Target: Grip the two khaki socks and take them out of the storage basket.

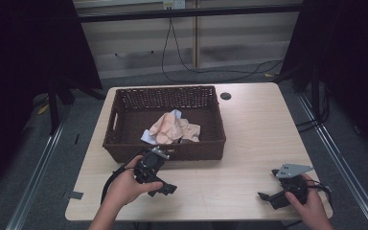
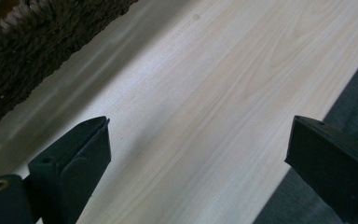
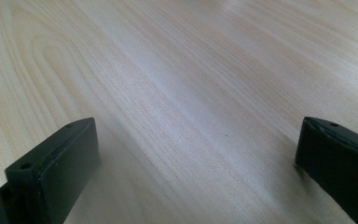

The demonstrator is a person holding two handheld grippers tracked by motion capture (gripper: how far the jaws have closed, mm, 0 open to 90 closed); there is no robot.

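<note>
Idle or finished stage, by the look of it. Left gripper (image 1: 162, 188) and right gripper (image 1: 270, 198) released, jaws wide over bare wooden table (image 1: 249, 129), grasping nothing. Crumpled peach and pale-blue cloths (image 1: 171, 128) inside wicker basket (image 1: 124, 148). Next move unclear.

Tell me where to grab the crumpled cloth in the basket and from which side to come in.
Judging from the high view, take the crumpled cloth at its raised peach-coloured fold near the middle, coming straight down from above. The wicker basket walls surround it, so a sideways approach looks blocked. The left gripper, open over the table, is nearer.
</note>
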